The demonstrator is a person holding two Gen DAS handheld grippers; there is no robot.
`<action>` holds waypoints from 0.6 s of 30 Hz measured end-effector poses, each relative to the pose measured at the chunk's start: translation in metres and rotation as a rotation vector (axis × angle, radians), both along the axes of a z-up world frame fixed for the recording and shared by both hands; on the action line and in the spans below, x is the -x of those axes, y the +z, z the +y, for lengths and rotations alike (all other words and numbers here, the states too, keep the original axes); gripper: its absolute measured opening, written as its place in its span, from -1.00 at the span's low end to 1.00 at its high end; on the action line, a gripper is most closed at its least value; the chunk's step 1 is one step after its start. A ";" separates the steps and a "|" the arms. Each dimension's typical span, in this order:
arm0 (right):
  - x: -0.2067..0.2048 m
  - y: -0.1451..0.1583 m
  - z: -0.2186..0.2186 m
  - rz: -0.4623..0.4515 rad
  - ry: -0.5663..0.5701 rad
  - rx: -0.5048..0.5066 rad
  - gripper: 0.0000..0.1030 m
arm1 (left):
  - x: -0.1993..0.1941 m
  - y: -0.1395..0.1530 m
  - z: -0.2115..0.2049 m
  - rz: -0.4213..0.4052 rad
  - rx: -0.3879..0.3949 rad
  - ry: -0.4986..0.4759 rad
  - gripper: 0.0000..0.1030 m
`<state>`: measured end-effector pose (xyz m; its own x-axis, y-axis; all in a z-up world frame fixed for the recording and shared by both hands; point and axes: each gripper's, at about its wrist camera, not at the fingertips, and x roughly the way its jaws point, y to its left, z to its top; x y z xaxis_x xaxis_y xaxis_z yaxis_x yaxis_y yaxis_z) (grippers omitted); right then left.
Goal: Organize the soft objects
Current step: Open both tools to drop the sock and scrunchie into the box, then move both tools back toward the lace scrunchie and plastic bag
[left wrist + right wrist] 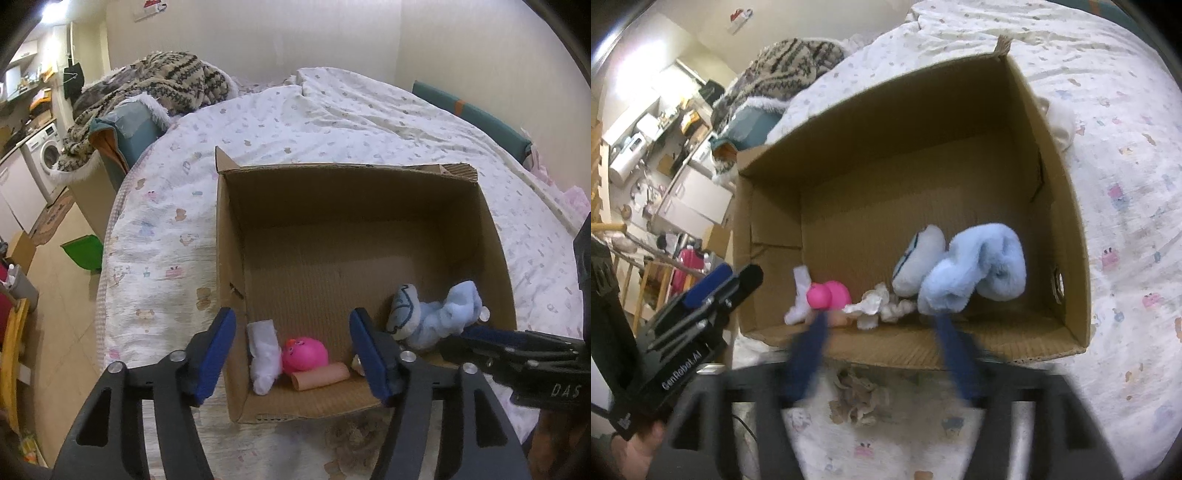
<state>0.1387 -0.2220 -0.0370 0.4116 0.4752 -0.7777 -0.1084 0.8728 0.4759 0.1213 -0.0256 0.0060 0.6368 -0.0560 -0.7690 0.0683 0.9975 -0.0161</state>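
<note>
Right wrist view is showing the right hand-held gripper (879, 332) hanging released just before the light blue plush (971, 273) lying inside the cardboard box (1067, 206), likely light, squashy, best pinched mid-fold.

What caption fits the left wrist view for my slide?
Open left gripper at a cardboard box on the bed, holding a pink toy and blue plush.
</note>
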 end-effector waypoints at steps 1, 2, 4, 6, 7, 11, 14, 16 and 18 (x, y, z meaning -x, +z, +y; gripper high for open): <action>-0.001 0.001 0.000 -0.001 -0.002 0.005 0.44 | 0.000 0.001 0.000 -0.001 0.003 0.000 0.25; -0.002 0.001 -0.001 0.001 -0.002 0.006 0.44 | 0.000 0.001 0.000 -0.003 0.003 0.000 0.25; -0.002 0.000 -0.002 0.007 -0.007 0.002 0.44 | 0.000 0.001 -0.001 -0.004 -0.003 0.000 0.26; -0.002 0.001 -0.001 0.007 -0.007 0.006 0.44 | 0.000 0.001 -0.001 -0.003 -0.004 0.000 0.26; -0.002 0.001 -0.001 0.005 -0.008 0.010 0.44 | 0.000 0.001 -0.001 -0.004 -0.003 0.000 0.26; -0.001 0.005 -0.002 -0.003 -0.018 0.016 0.44 | 0.001 0.002 -0.001 -0.010 0.001 0.000 0.26; 0.004 0.008 -0.005 -0.013 -0.027 0.025 0.44 | 0.004 0.004 0.000 -0.011 0.006 -0.001 0.26; 0.006 0.009 -0.006 -0.014 -0.033 0.029 0.44 | 0.007 0.006 0.001 -0.009 0.006 -0.005 0.26; 0.010 0.011 -0.008 -0.015 -0.037 0.033 0.44 | 0.013 0.007 -0.001 -0.004 0.011 -0.023 0.26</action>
<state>0.1286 -0.2299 -0.0262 0.4401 0.4332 -0.7865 -0.0825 0.8918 0.4449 0.1088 -0.0262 0.0129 0.6386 -0.0794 -0.7655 0.0913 0.9955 -0.0271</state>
